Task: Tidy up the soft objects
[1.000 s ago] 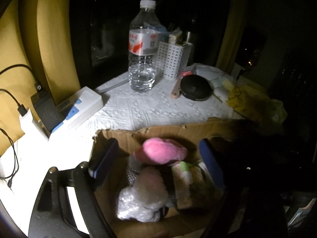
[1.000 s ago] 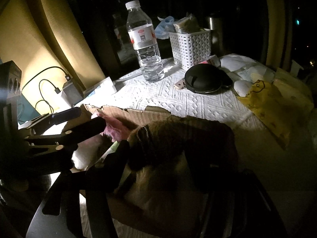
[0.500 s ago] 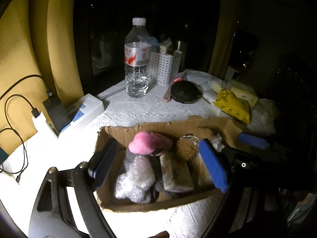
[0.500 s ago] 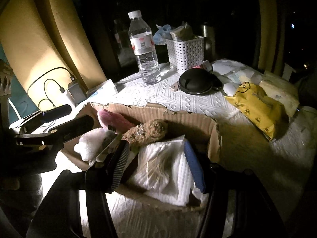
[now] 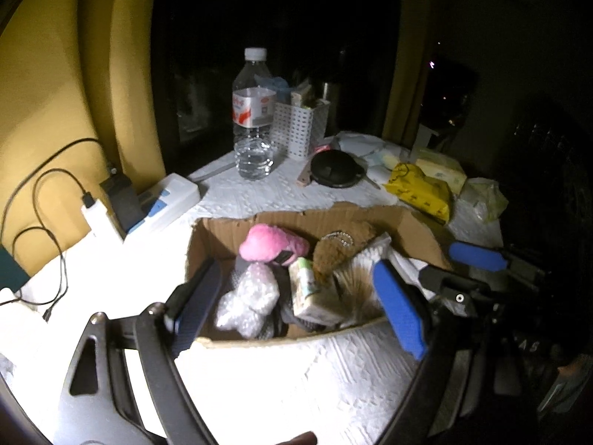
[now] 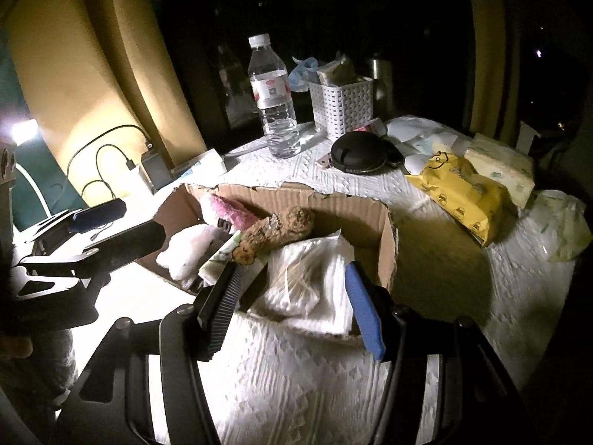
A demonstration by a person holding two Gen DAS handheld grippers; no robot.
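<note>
A torn cardboard box (image 5: 333, 217) stands on the white tablecloth. It holds a pink plush (image 5: 272, 243), a brown plush (image 5: 335, 256), a bubble-wrap wad (image 5: 248, 296), a small tissue pack (image 5: 307, 291) and a white bag of cotton swabs (image 6: 307, 282). My left gripper (image 5: 296, 307) hovers open before the box's near left side, nothing between its fingers. My right gripper (image 6: 292, 307) stands open over the near right rim (image 6: 387, 259), above the white bag without touching it. The right wrist view also shows the pink plush (image 6: 229, 209) and brown plush (image 6: 281, 228).
Behind the box stand a water bottle (image 5: 254, 118), a white perforated basket (image 5: 300, 126), a black round case (image 5: 335, 168), a yellow pack (image 5: 422, 189) and tissue packs (image 6: 500, 168). A power strip with chargers and cables (image 5: 148, 204) lies at the left.
Both grippers have drawn back and up from inside the box. The box and everything in it now show whole; nothing came out with either gripper.
</note>
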